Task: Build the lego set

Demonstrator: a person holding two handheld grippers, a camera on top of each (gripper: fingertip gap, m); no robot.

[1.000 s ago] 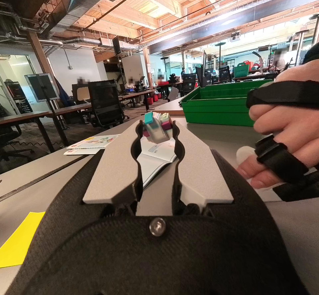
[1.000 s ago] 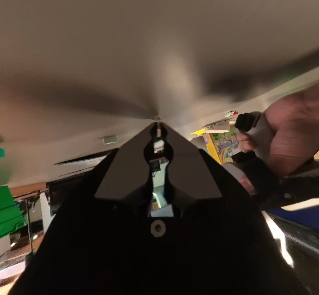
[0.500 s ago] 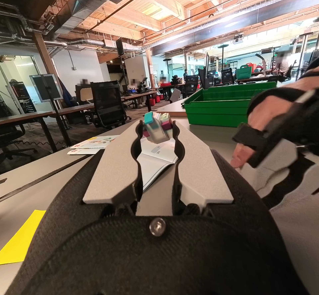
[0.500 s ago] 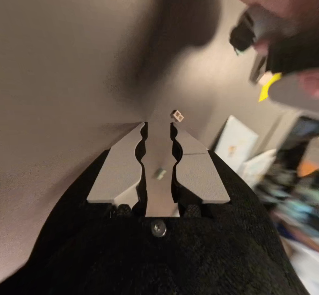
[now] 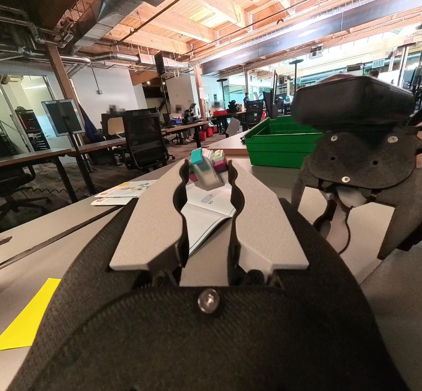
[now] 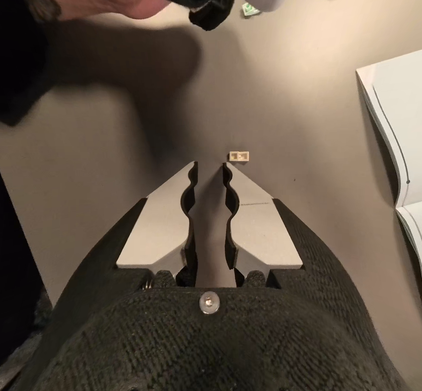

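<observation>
My left gripper (image 5: 206,165) is shut on a small lego assembly (image 5: 206,174) of teal, grey, magenta and pale green bricks, held above the table. My right gripper (image 6: 209,165) is open and empty and points straight down at the grey table (image 6: 296,105). A small white brick (image 6: 239,156) lies hollow side up just past its right fingertip, apart from it. The right gripper also shows in the left wrist view (image 5: 338,238), low over the table to the right of the left one.
An open instruction booklet (image 5: 205,215) lies ahead of the left gripper and also shows in the right wrist view (image 6: 399,151). A green bin (image 5: 280,149) stands behind. Closed leaflets (image 5: 123,193), a yellow note (image 5: 27,316) and a small green piece (image 6: 250,10) lie on the table. There is about 15 cm between the tips of the two grippers. The yellow note (image 5: 27,316) lies around 25 cm away from my left fingertips.
The right gripper was shut a second ago and is now open. It has swung round to point down at the table, close to the white brick. The left gripper still holds the assembly.
</observation>
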